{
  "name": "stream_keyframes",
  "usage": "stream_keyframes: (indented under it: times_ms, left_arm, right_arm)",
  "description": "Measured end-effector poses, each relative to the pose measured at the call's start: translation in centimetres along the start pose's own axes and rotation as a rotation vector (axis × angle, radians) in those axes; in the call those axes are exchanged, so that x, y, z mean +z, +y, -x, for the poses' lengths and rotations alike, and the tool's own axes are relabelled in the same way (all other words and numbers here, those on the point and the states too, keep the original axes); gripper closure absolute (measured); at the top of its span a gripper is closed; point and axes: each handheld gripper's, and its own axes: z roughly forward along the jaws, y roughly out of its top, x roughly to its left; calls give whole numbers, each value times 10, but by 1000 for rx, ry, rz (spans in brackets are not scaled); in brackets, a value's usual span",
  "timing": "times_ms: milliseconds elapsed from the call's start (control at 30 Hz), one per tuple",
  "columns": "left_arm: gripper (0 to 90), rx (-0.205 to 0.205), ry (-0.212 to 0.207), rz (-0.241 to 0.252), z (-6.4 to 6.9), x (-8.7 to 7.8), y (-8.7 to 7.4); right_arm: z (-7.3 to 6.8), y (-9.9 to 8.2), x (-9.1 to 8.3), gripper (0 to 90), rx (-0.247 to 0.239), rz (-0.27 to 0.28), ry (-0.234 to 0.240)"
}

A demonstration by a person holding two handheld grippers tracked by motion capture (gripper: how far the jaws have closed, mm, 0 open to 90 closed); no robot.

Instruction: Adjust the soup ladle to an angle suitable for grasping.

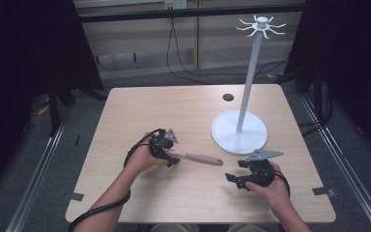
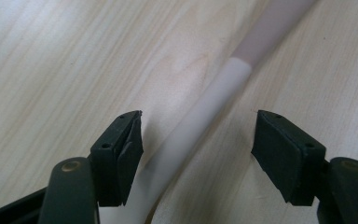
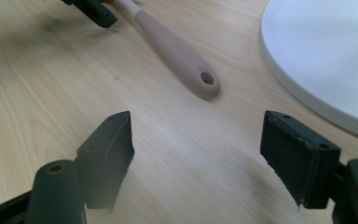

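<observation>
My left gripper (image 1: 170, 155) was down on the table (image 1: 140, 111) over the pale end of the utensil (image 1: 200, 158), with its jaws standing apart on either side of the shaft and neither pad pressing on it. In the left gripper view the white shaft (image 2: 200, 116) ran between my left fingers (image 2: 121, 154) from about six o'clock up toward one o'clock, turning tan where the handle begins, with a clear gap at the right pad and a thin one at the left. So the utensil's long axis lay crosswise to the way my left jaws would close, which I judged the right set for a pinch. In the high view the utensil lay flat on the table, its handle reaching from my left gripper toward three o'clock, and the white stand (image 1: 239, 131) with its hooked top stood at about one o'clock from it. My right gripper (image 1: 236, 180) hovered wide and empty at about four o'clock from the handle's end, plainly the farther hand. The right gripper view gave what the left one did not: the handle's rounded tip with its hanging hole (image 3: 207, 78), lying at about twelve o'clock from my right fingers (image 3: 107, 154), and the stand's base edge at two o'clock.
</observation>
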Motion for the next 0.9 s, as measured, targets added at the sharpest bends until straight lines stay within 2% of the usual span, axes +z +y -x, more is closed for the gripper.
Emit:
stream_keyframes:
  times_ms: [67,133,233,333,367,433,467,500,533,700,733,833,900]
  left_arm:
    - [362,-10,-12,4,-1,1,0]
    - [385,3,-12,-6,-1,-1,0]
    - [542,30,12,-36,0,-5,1]
    - [591,38,-15,-72,1,-6,2]
    - [610,47,-41,-85,3,-7,2]
    - [670,50,-82,-76,5,-8,0]
    - [705,65,-113,-83,4,-9,-2]
    - [735,38,-111,-82,6,-10,-4]
    - [754,36,-115,-74,8,-10,-5]
    - [780,22,-146,-100,12,-14,-8]
    - [781,48,-147,-111,12,-15,-9]
    - [782,12,-166,-90,13,-18,-15]
    - [782,1,-161,-63,12,-21,-18]
  right_arm:
    - [0,0,0,251,1,0,1]
    - [-1,0,0,249,-2,-6,-3]
    - [0,0,1,245,-1,-12,-8]
    - [0,-1,2,244,4,-14,-12]
    - [1,-1,2,243,4,-14,-11]
    - [1,-1,1,243,6,-12,-12]
    - [2,-1,1,244,6,-10,-13]
    - [3,-1,0,243,6,-8,-13]
    - [3,-1,0,243,8,-7,-12]
    - [3,-2,0,243,21,-8,-10]
    - [3,-2,0,242,27,-5,-11]
    - [3,-1,0,239,29,2,-9]
    - [3,-1,0,235,30,2,-10]
